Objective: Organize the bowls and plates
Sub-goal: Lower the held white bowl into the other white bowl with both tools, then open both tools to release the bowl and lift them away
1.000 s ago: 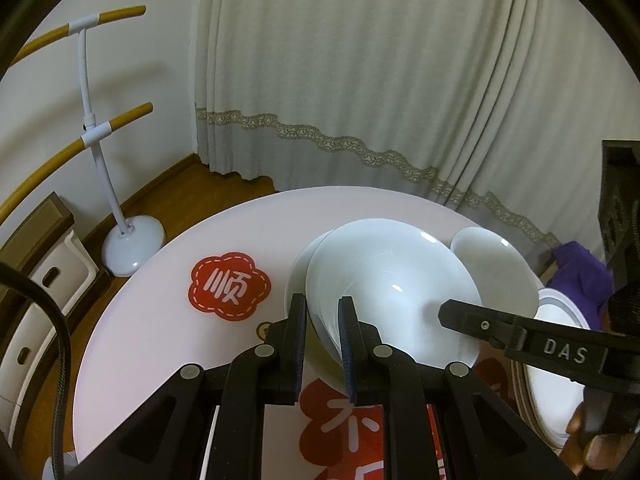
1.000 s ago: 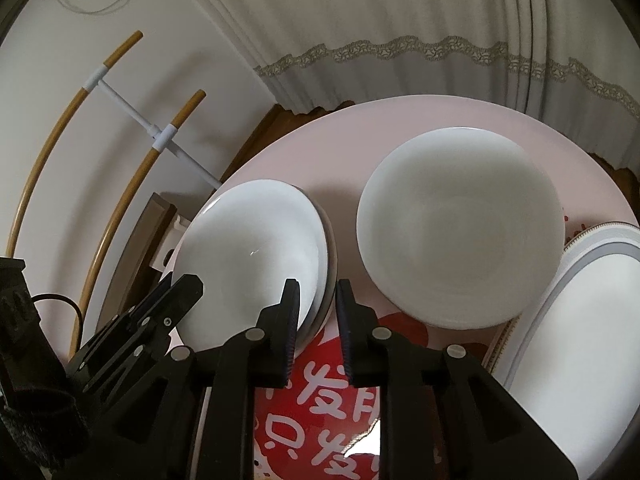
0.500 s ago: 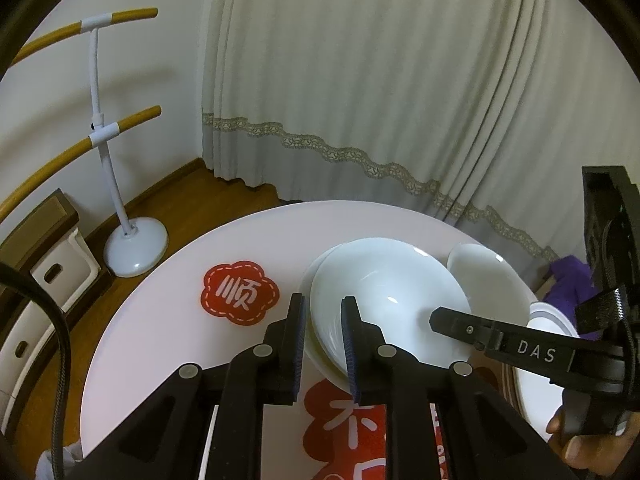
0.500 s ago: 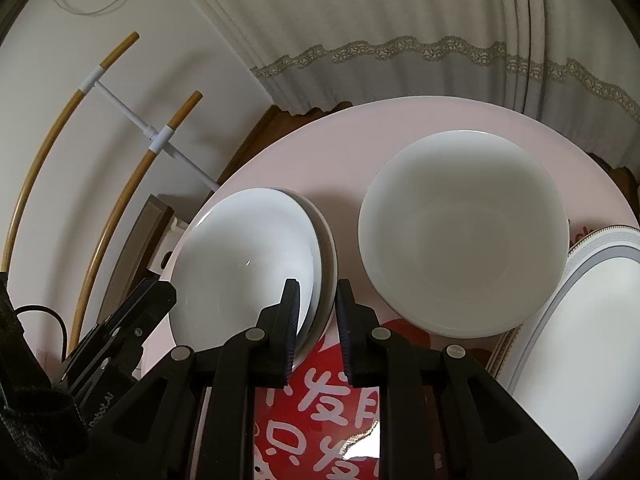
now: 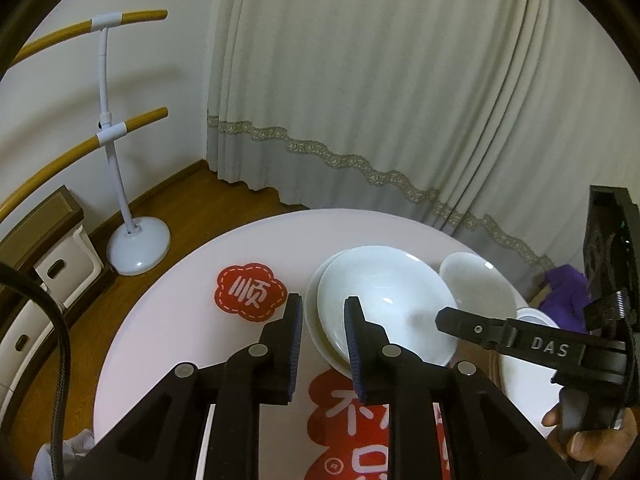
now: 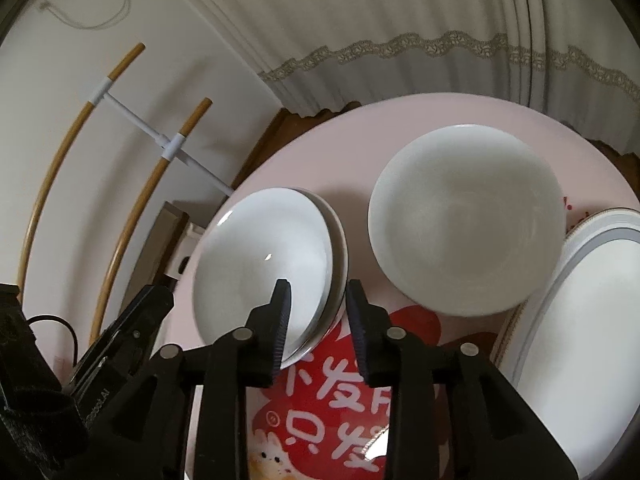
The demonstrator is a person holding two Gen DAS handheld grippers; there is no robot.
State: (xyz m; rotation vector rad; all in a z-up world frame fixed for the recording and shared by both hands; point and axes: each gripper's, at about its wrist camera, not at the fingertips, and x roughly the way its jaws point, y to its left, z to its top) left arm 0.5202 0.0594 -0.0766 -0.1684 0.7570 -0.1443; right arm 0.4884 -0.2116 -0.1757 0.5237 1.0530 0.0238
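On the round pink bench (image 5: 180, 320) two white bowls are nested, the upper bowl (image 5: 384, 304) sitting off-centre in the lower bowl (image 5: 314, 320), whose rim shows as a crescent on the side toward the red flower sticker (image 5: 251, 294). The left gripper (image 5: 320, 320) hangs over that stack with its fingers (image 5: 294, 332) set a narrow gap apart — the near rims of both bowls show through the gap, but whether the pads touch them cannot be told. The right gripper (image 6: 316, 304) is at the stack's near edge from the other side, its fingers (image 6: 280, 312) likewise a narrow gap apart and holding nothing; one finger lies over the upper bowl, the other is over the large red sticker (image 6: 328, 392) on the bench's near edge.

A third, single bowl (image 6: 466, 216) stands just beside the stack toward the bench's far edge, apart from it. At the right-hand edge of the bench sits a grey-banded plate (image 6: 592, 320) — its rim is close to that single bowl.
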